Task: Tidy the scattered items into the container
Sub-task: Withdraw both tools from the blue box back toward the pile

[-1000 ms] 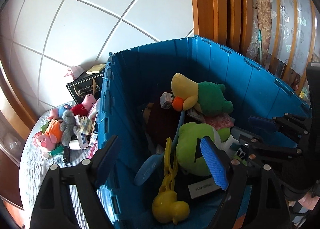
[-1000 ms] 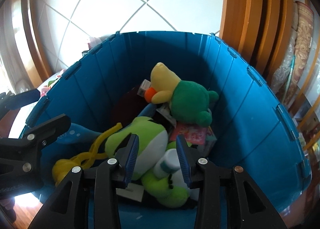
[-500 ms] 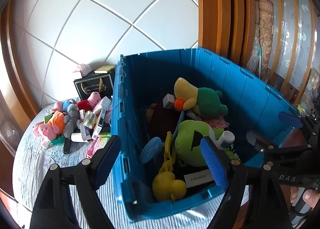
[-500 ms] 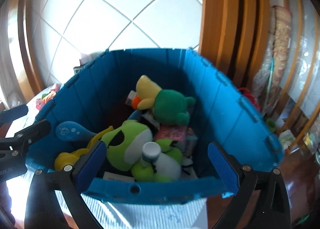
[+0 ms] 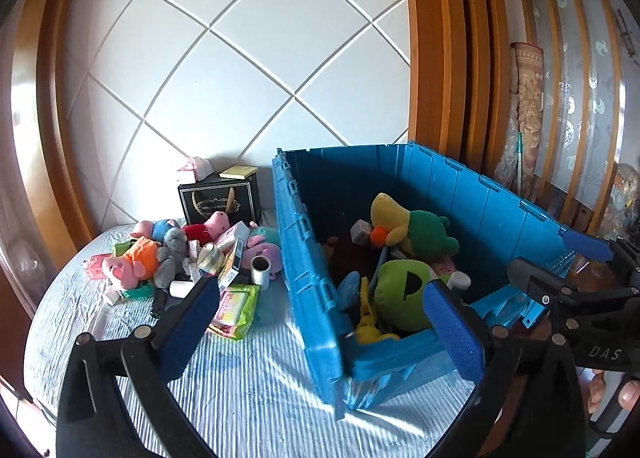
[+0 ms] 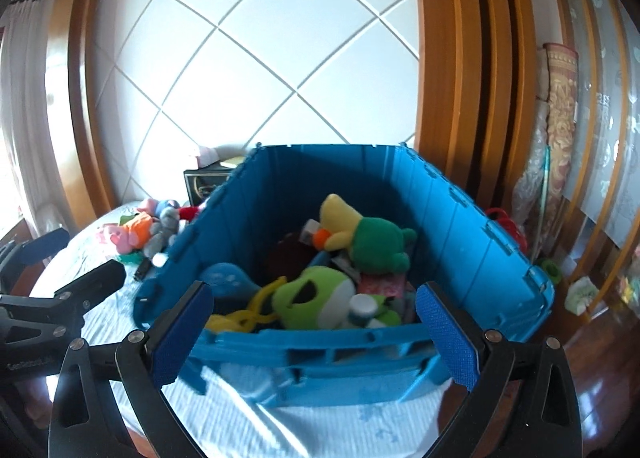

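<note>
Container [image 5: 308, 258], a ribbed blue plastic crate with hinged rim tabs, sat on the striped, wrinkled bed sheet [image 5: 248, 386] as I looked through the left wrist camera. My left hand-held gripper [image 5: 320, 322] was spreading its textured blue pads, nothing between them; its right pad overlapped the crate's near corner. Inside lay a green frog plush [image 5: 396, 294], a yellow-headed green plush [image 5: 412, 222] and a yellow plastic duck toy [image 5: 368, 328]. Left of the crate, just beside its wall, the scattered items [image 5: 188, 258] were heaped: soft pig plushes, small boxes, paper rolls. A glossy black box [image 5: 220, 200] stood behind them against the quilted white headboard [image 5: 240, 58].

From the right wrist camera, my right hand-held gripper [image 6: 316, 334] stood wide open and empty, framing the crate's near wall. The left one's black fingers showed at the left edge.
</note>
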